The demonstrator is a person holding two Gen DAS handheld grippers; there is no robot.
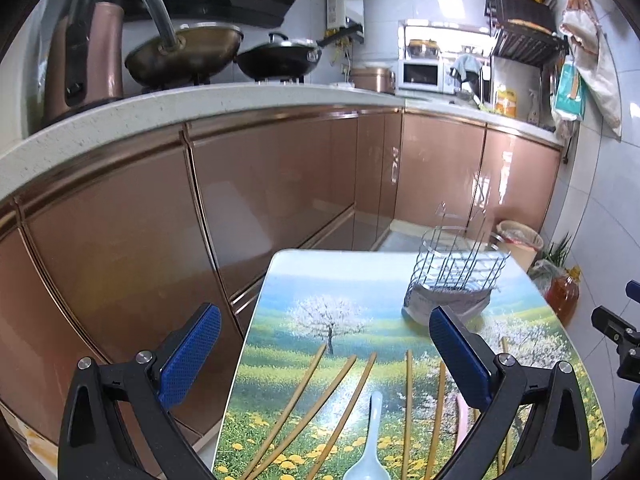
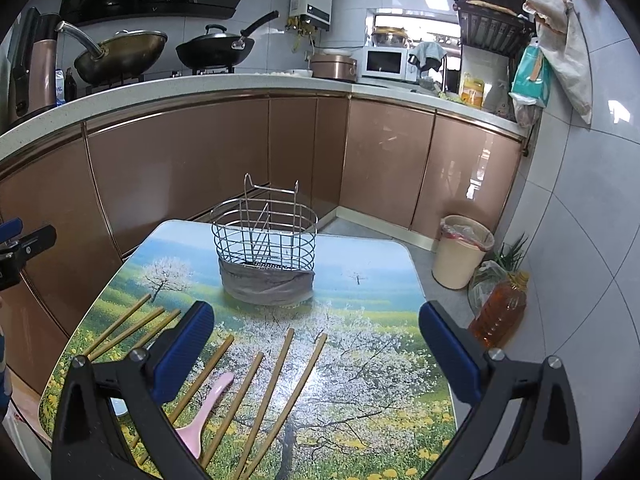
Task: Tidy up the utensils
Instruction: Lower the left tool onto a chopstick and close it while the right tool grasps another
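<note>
Copper-coloured kitchen cabinets (image 2: pixel 180 168) run behind a small table (image 2: pixel 360 360) printed with blossoming trees and yellow flowers. Toward the table's far edge stands a wire utensil basket (image 2: pixel 266 236), its base wrapped in grey material. Bamboo chopsticks (image 2: pixel 276 384) lie fanned out singly on the near half of the tabletop, with a pink spoon (image 2: pixel 204 412) among them and a pale blue spoon (image 1: pixel 368 440) further left. Both the left gripper (image 1: pixel 324 352) and the right gripper (image 2: pixel 316 344) hover above the chopsticks with jaws spread wide, holding nothing.
</note>
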